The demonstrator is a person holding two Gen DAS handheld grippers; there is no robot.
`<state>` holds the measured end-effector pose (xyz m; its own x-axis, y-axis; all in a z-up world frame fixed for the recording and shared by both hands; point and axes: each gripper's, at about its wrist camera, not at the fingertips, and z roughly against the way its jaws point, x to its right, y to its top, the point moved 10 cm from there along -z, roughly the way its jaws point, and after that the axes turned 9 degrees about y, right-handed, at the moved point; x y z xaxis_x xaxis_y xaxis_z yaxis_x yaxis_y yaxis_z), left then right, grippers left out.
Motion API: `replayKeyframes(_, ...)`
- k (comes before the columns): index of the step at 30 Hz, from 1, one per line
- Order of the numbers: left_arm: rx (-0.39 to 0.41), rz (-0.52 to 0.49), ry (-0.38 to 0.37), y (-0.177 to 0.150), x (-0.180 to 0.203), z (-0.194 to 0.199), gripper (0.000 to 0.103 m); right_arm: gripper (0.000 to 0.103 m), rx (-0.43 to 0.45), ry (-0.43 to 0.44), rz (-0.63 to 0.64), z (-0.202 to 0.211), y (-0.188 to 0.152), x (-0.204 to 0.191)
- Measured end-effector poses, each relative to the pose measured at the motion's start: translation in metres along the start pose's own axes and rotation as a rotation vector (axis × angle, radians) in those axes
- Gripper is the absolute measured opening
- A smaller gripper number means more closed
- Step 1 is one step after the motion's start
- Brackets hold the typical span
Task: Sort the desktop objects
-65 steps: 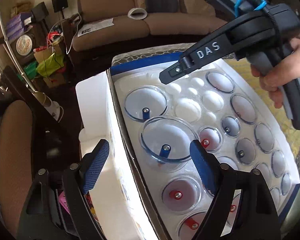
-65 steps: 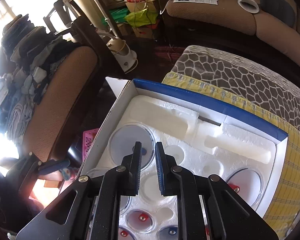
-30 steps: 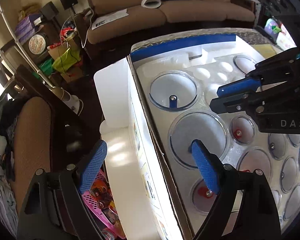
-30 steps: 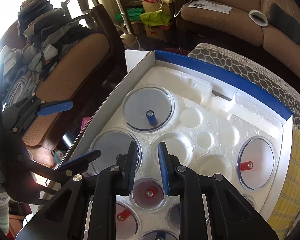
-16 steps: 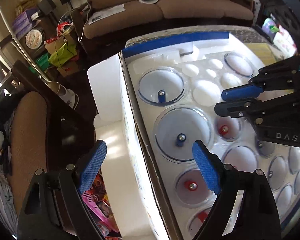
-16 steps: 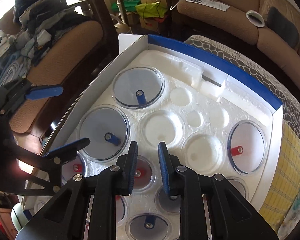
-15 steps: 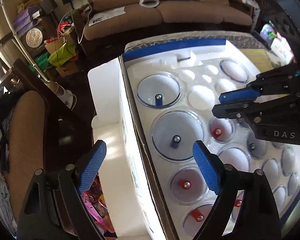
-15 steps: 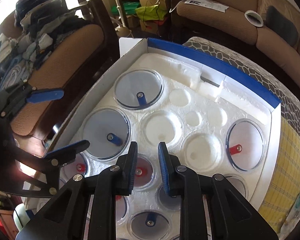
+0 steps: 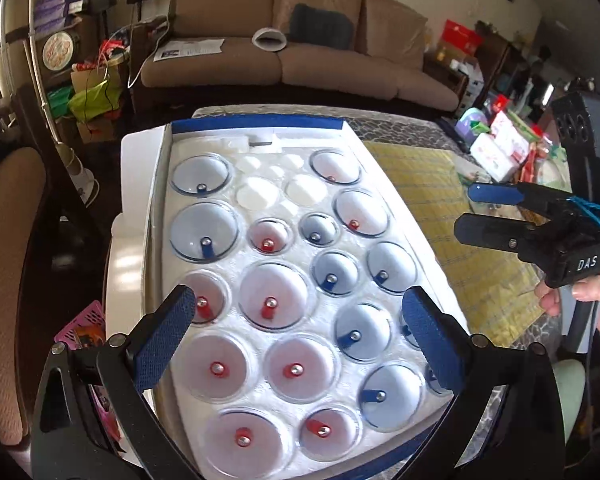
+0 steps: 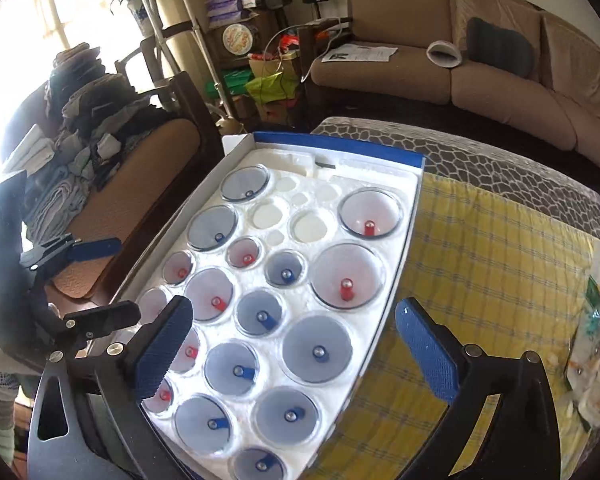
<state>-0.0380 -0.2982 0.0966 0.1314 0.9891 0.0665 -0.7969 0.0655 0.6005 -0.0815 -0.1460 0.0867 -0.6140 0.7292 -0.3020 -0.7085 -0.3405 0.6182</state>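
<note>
A white foam tray (image 9: 220, 148) in a blue-edged box holds several clear cups with red or blue valve stems, such as a large red-stemmed cup (image 9: 272, 295) and a blue-stemmed cup (image 9: 204, 230). A few round wells near the far end are empty (image 9: 256, 194). The tray also shows in the right wrist view (image 10: 396, 240). My left gripper (image 9: 296, 338) is open and empty above the tray's near half. My right gripper (image 10: 294, 346) is open and empty above the tray's right edge; in the left wrist view it (image 9: 466, 210) hovers over the yellow cloth.
A yellow checked cloth (image 10: 480, 264) lies right of the box on a patterned cover (image 10: 480, 168). A brown sofa (image 9: 300, 52) stands behind. A chair piled with clothes (image 10: 80, 128) stands at the left. Small clutter (image 10: 596, 344) lies at the far right.
Both grippers have pulled back and up from the tray. The right gripper's jaws have gone from nearly shut to wide open, and it has moved right, off the tray.
</note>
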Motion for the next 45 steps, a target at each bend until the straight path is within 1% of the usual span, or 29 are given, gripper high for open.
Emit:
replayKeyframes(3,-0.002,-0.037,0.031,-0.007,0.046,0.003,0.103,0.103,0.023,-0.044,-0.031,0.031,-0.026,0.031)
replayKeyframes(5,0.012,-0.045,0.042,-0.008,0.080,0.002,0.103,0.103,0.038,-0.082,-0.055,0.050,-0.044,0.055)
replayKeyframes(9,0.045,-0.033,-0.030,-0.013,0.157,-0.006,0.103,0.103,0.069,-0.160,-0.123,0.081,-0.083,0.103)
replayKeyframes(11,0.044,-0.021,-0.052,-0.019,0.192,-0.016,0.103,0.103,0.077,-0.203,-0.147,0.092,-0.103,0.126)
replayKeyframes(13,0.037,-0.030,-0.056,-0.028,0.223,-0.029,0.103,0.103,0.084,-0.239,-0.164,0.098,-0.121,0.146)
replayKeyframes(14,0.037,-0.043,-0.051,-0.034,0.237,-0.036,0.103,0.103,0.081,-0.252,-0.173,0.100,-0.131,0.155)
replayKeyframes(16,0.040,-0.071,-0.002,-0.041,0.256,-0.051,0.103,0.103,0.068,-0.271,-0.197,0.103,-0.149,0.175)
replayKeyframes(18,0.031,-0.080,0.018,-0.048,0.273,-0.064,0.103,0.103,0.056,-0.293,-0.213,0.106,-0.167,0.194)
replayKeyframes(20,0.022,-0.084,0.040,-0.054,0.283,-0.076,0.103,0.103,0.055,-0.320,-0.220,0.110,-0.182,0.212)
replayKeyframes(23,0.025,-0.106,0.120,-0.059,0.292,-0.094,0.103,0.103,0.050,-0.334,-0.249,0.110,-0.199,0.233)
replayKeyframes(24,0.019,-0.108,0.136,-0.061,0.294,-0.100,0.103,0.103,0.050,-0.331,-0.263,0.110,-0.203,0.239)
replayKeyframes(29,-0.030,-0.066,0.152,-0.073,0.294,-0.131,0.103,0.103,0.057,-0.327,-0.302,0.102,-0.215,0.256)
replayKeyframes(33,-0.055,-0.023,0.156,-0.080,0.288,-0.149,0.103,0.103,0.044,-0.362,-0.301,0.093,-0.216,0.265)
replayKeyframes(37,-0.066,-0.002,0.182,-0.084,0.281,-0.165,0.103,0.103,0.035,-0.388,-0.289,0.083,-0.220,0.274)
replayKeyframes(40,-0.094,0.016,0.192,-0.091,0.279,-0.179,0.103,0.103,0.002,-0.395,-0.288,0.073,-0.228,0.280)
replayKeyframes(41,-0.088,0.017,0.200,-0.092,0.278,-0.181,0.103,0.103,-0.006,-0.394,-0.291,0.071,-0.230,0.281)
replayKeyframes(42,-0.072,0.011,0.210,-0.092,0.278,-0.180,0.103,0.103,0.001,-0.408,-0.281,0.072,-0.230,0.282)
replayKeyframes(45,-0.060,-0.005,0.226,-0.093,0.280,-0.182,0.103,0.103,0.013,-0.436,-0.271,0.071,-0.231,0.285)
